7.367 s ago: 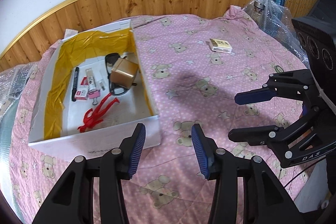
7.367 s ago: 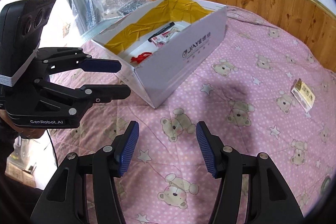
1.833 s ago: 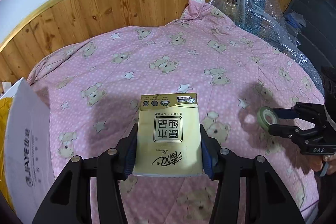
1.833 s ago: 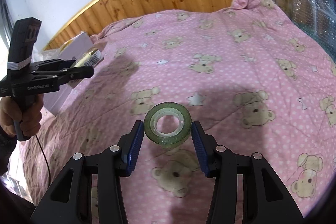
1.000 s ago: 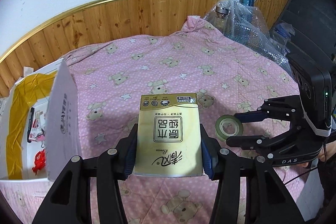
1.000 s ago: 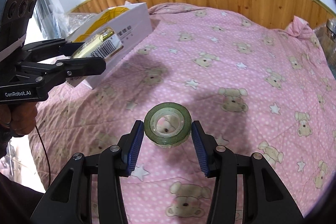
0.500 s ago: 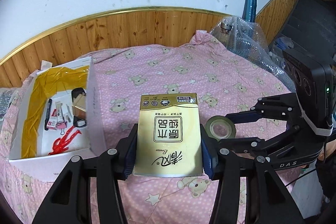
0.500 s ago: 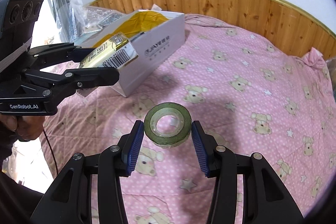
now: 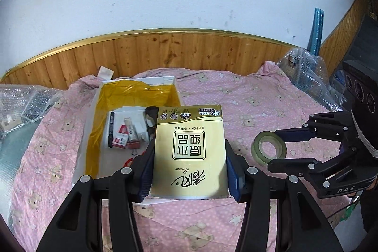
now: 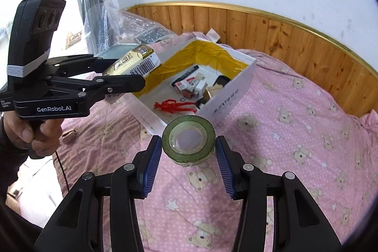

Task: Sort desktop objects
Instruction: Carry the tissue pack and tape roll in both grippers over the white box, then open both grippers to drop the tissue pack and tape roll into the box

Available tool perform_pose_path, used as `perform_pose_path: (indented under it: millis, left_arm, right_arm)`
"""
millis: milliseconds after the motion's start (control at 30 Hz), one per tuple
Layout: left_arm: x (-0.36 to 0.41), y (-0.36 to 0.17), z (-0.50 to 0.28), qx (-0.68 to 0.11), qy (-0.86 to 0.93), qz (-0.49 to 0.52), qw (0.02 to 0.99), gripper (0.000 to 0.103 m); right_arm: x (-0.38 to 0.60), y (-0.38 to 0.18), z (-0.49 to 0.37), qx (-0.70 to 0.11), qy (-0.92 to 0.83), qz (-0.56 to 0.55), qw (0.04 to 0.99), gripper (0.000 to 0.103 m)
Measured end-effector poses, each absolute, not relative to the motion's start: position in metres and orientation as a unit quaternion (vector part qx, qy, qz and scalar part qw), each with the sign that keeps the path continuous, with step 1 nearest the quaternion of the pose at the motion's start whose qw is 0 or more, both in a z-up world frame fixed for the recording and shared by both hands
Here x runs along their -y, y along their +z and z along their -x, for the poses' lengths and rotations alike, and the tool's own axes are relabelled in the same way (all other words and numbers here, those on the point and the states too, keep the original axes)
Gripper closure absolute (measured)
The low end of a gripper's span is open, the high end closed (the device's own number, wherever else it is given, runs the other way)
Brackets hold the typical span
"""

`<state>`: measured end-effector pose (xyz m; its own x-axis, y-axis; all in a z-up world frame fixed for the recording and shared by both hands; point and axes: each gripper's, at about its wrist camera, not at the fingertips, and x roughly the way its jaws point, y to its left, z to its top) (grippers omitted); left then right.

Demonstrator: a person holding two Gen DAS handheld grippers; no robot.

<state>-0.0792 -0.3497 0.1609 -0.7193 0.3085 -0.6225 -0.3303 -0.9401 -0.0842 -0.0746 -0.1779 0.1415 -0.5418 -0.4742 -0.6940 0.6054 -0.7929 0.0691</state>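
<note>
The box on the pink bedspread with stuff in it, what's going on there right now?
A person is sorting loose items into the white box, holding a gripper in each hand. The left gripper has its jaws shut on a yellow tissue pack held above the box's near edge. The right gripper has its jaws shut on a green tape roll, in the air beside the box. Neither is dropped yet. Inside lie a black marker, a red string bundle and other small things.
</note>
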Motion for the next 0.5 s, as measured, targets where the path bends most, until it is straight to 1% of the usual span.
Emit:
perform_pose_path:
  millis: [267,500]
  left_arm:
    - [0.4,0.158,0.138,0.014,0.926,0.35,0.139,0.051]
    - [0.411,0.14,0.193,0.019,0.919,0.376,0.12,0.05]
  right_arm:
    - [0.222,0.144,0.124,-0.096,-0.871,-0.362,0.318,0.054]
    - [0.252,0.128,0.188,-0.104,-0.867,-0.374,0.314,0.054]
